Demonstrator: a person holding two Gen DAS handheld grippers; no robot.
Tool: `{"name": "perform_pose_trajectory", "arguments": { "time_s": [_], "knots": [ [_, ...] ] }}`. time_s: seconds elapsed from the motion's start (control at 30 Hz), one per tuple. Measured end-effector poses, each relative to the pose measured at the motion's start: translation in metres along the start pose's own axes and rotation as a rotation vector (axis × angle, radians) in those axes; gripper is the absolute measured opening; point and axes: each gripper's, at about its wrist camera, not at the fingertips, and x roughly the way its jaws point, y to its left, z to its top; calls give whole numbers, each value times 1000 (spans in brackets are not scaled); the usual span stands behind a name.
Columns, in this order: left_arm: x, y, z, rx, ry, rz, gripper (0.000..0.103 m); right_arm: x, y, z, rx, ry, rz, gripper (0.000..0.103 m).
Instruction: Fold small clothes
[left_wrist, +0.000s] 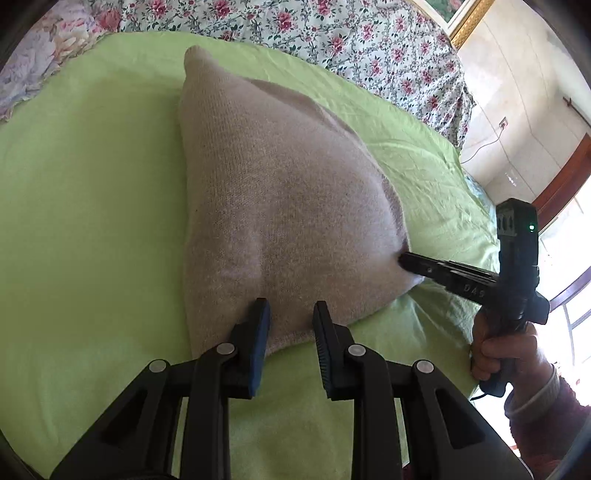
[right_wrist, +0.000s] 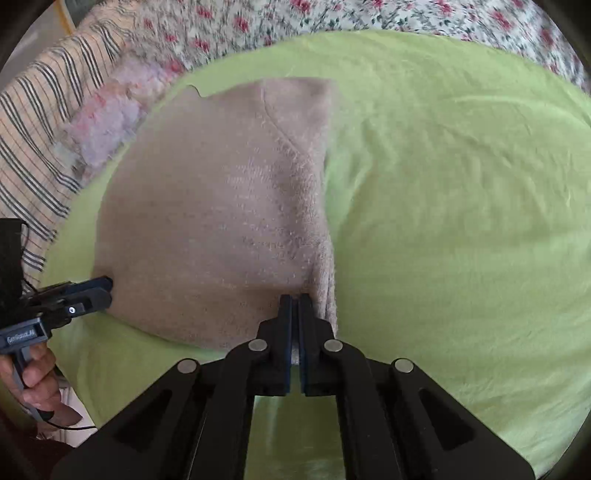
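While your right gripper (right_wrist: 294, 301) is clamped on the near right corner of the beige knit garment (left_wrist: 273, 192), your left gripper (left_wrist: 291, 314) sits with its jaws apart at the near edge, fabric between the tips but not pinched. That split makes sense: one corner is pinned and lifted, so the cloth tents up in the left wrist view, and the other tool is lined up to take the second corner.

The garment lies on the lime-green sheet (left_wrist: 85, 177), roughly centred, its narrow end pointing far. It looks already doubled once: a seam line curves across the upper layer in the right wrist view, so I judge you're mid-fold.

The right wrist view is motion-blurred at the far side, so the detail there is unreliable.

Count:
- one knit garment
- one green sheet
- one floral bedspread (left_wrist: 351, 40) under it, at the far side
- one striped cloth (right_wrist: 40, 122), far left
- two grippers
- two hands: right hand (left_wrist: 506, 350), left hand (right_wrist: 37, 384)

Next, I'd close the left jaws on the edge before lifting further; otherwise the fold pulls skewed.
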Motion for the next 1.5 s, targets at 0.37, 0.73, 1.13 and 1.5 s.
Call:
{"name": "perform_pose_trajectory", "arguments": {
  "time_s": [0.37, 0.73, 1.13, 1.5],
  "knots": [
    [-4, -2, -1, 10, 10, 37, 24, -7, 2, -1, 4, 6, -15, 3],
    [-37, 0, -9, -7, 13, 93, 35, -33, 3, -7, 32, 21, -17, 4],
    [-71, 2, -11, -13, -18, 267, 69, -66, 18, -15, 38, -6, 56, 4],
    [-84, -4, -15, 8, -41, 354, 82, -76, 25, -27, 44, -21, 84, 6]
  ]
}}
